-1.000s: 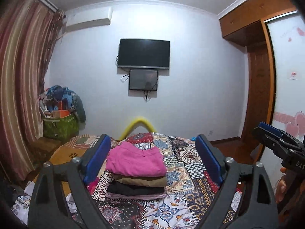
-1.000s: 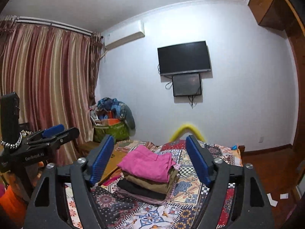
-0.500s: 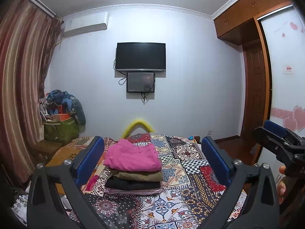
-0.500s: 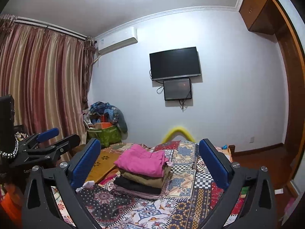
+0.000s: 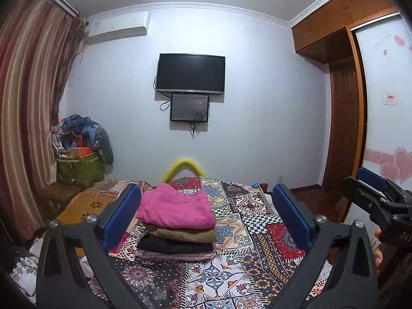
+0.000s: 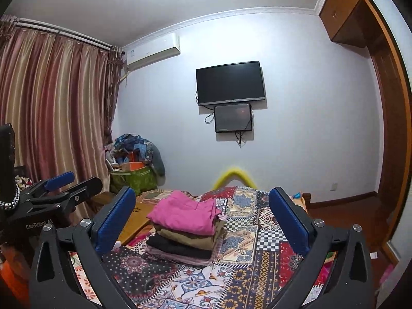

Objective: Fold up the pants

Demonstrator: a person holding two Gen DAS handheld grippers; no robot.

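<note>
A stack of folded pants (image 5: 177, 228) lies on the patterned bedspread (image 5: 257, 252), pink pair on top, then olive, black and pale pink. It also shows in the right wrist view (image 6: 188, 229). My left gripper (image 5: 206, 216) is open and empty, held above the bed short of the stack. My right gripper (image 6: 203, 219) is open and empty, also back from the stack. The right gripper shows at the right edge of the left wrist view (image 5: 373, 193). The left gripper shows at the left of the right wrist view (image 6: 59, 188).
A TV (image 5: 190, 73) and a small screen hang on the far wall. A green bag heaped with clothes (image 5: 79, 162) stands by the striped curtain (image 5: 23, 108). A wooden wardrobe and door (image 5: 345, 134) stand at right. A yellow arch (image 5: 184, 166) rises behind the bed.
Both grippers have opened wider and drawn back from the stack, tilting up slightly. The stack has not moved.
</note>
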